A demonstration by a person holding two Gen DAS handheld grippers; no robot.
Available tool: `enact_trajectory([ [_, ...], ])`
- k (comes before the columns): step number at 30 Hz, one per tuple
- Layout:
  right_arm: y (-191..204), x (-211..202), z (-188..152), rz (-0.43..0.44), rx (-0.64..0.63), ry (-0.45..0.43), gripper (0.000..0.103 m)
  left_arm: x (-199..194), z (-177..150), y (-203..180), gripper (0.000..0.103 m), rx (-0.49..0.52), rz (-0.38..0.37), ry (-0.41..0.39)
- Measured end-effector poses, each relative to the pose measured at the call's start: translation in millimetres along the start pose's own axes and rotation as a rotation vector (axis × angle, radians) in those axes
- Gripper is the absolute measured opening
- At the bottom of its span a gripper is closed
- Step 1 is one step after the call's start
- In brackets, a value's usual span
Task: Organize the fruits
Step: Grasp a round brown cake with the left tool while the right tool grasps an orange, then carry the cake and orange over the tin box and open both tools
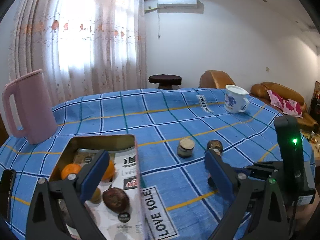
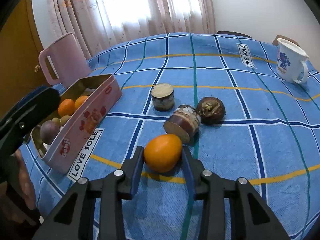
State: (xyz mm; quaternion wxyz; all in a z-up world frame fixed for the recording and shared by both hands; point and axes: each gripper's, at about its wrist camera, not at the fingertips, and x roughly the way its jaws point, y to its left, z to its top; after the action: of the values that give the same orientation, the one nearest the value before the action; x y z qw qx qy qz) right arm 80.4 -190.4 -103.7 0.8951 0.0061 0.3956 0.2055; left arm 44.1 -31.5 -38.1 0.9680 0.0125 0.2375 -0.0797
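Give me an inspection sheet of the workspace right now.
Surface: table under blue checked cloth.
Job's things: orange between the right jaws; pink tin open, holding two oranges, a purple fruit and small green fruits; three brown pieces loose on the cloth.
Clutter: pink jug, white mug.
Grippers: left gripper open over the tin's edge; right gripper shut on the orange.
Cables: nothing seen.
Surroundings: curtain, sofa, stool.
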Motion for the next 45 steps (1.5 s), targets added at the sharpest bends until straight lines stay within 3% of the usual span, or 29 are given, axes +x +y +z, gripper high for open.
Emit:
enact_trajectory([
  [4, -6, -15, -1, -0.017, -0.006, -0.047, 0.039, 6, 6, -11, 0.098, 0.011, -0.021, 0.006],
  [15, -55, -38, 28, -0.287, 0.01, -0.191, 0.039, 63, 10, -56, 0.094, 0.011, -0.126, 0.143],
  [18, -61, -36, 31, -0.305, 0.012, -0.193, 0.039, 80, 7, -66, 0.084, 0.022, -0.153, 0.204],
  [19, -61, -34, 31, -0.31, 0.008, -0.193, 0.039, 84, 6, -68, 0.076, 0.024, -0.163, 0.222],
  [21, -63, -33, 30, -0.304, 0.012, -0.188, 0.039, 93, 3, -72, 0.073, 0.027, -0.186, 0.268],
  [28, -66, -34, 28, -0.284, 0.022, -0.194, 0.039, 110, -2, -83, 0.043, 0.032, -0.235, 0.356],
  [32, -63, -33, 28, -0.28, 0.007, -0.191, 0.039, 120, -5, -84, 0.038, 0.019, -0.257, 0.414],
  [39, -66, -40, 25, -0.243, 0.015, -0.225, 0.039, 104, -2, -81, 0.036, 0.018, -0.257, 0.335],
  [45, -61, -45, 24, -0.223, 0.001, -0.25, 0.039, 90, 3, -83, 0.036, 0.038, -0.215, 0.254],
])
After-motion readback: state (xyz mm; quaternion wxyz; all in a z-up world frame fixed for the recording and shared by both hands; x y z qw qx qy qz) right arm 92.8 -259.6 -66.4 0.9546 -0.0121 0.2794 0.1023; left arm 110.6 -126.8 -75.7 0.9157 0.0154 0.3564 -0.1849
